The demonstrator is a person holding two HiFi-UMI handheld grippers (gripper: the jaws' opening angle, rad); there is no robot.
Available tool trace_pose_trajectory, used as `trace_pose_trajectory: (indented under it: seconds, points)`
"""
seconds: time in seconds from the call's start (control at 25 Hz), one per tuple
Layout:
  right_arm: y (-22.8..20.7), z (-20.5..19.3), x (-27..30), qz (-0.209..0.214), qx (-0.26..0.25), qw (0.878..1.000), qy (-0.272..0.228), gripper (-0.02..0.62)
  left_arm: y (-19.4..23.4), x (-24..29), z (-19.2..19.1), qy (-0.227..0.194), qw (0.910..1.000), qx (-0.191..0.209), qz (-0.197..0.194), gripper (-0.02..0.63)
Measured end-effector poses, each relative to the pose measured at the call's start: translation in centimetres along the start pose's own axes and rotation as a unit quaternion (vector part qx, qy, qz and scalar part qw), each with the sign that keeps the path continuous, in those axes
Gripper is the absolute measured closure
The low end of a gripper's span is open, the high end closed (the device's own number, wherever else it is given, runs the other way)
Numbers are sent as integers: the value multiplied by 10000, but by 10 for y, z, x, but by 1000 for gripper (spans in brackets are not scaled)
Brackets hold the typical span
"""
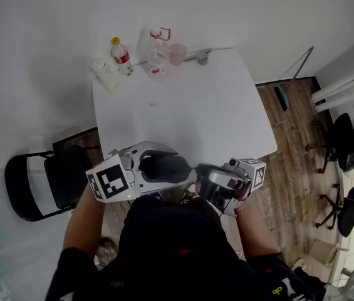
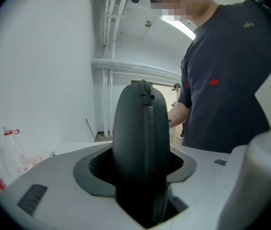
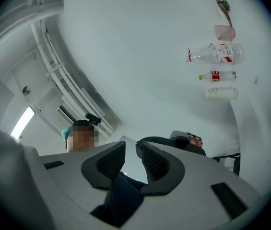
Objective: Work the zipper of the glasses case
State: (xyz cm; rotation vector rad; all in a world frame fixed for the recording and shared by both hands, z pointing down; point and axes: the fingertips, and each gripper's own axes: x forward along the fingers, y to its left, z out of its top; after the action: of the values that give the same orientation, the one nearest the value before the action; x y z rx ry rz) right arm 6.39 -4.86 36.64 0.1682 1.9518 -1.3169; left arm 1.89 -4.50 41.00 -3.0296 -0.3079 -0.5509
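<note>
My left gripper [image 1: 159, 168] [image 2: 142, 164] is shut on the black glasses case [image 1: 164, 167] [image 2: 141, 143], held close to the person's body at the near edge of the white table [image 1: 183, 105]. In the left gripper view the case stands upright between the pads. Its zipper runs down the facing edge, and the slider [image 2: 146, 87] sits at the top. My right gripper [image 1: 200, 173] [image 3: 131, 151] is just to the right of the case. Its jaws stand a little apart, and I see nothing pressed between the pads.
At the table's far edge stand a red-labelled bottle [image 1: 121, 55], a clear plastic jug [image 1: 158, 58], a pink cup [image 1: 177, 53] and a white roll [image 1: 104, 74]. A black folding chair [image 1: 45, 184] stands to the left, and office chairs [image 1: 346, 137] stand on the wood floor to the right.
</note>
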Motion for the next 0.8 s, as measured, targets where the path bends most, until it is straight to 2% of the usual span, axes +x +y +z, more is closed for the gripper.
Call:
trace_pose_trajectory:
  seconds: [0.16,0.36,0.52,0.6,0.68,0.8]
  points:
    - [-4,-1,1,-113,-38,9999,58,488,0,1,-1,44,10000,31,8,341]
    - [-11,-5,3,-427,-223,9985,239,558,3,3,-9,266,9995,138,84,341]
    - [-19,-1,2,-980,-582,9930,314,574,12,1,-17,537,9966,409,467,341]
    - [-21,1,1,-1485,-1040,9821,507,575,18,-1,-22,814,9916,684,737,341]
    - [-24,4,2,-1981,-1528,9651,771,575,24,-4,-27,1018,9868,865,919,342]
    - [-23,8,6,-2328,-1989,9464,1026,577,32,-6,-30,1186,9801,1102,1146,344]
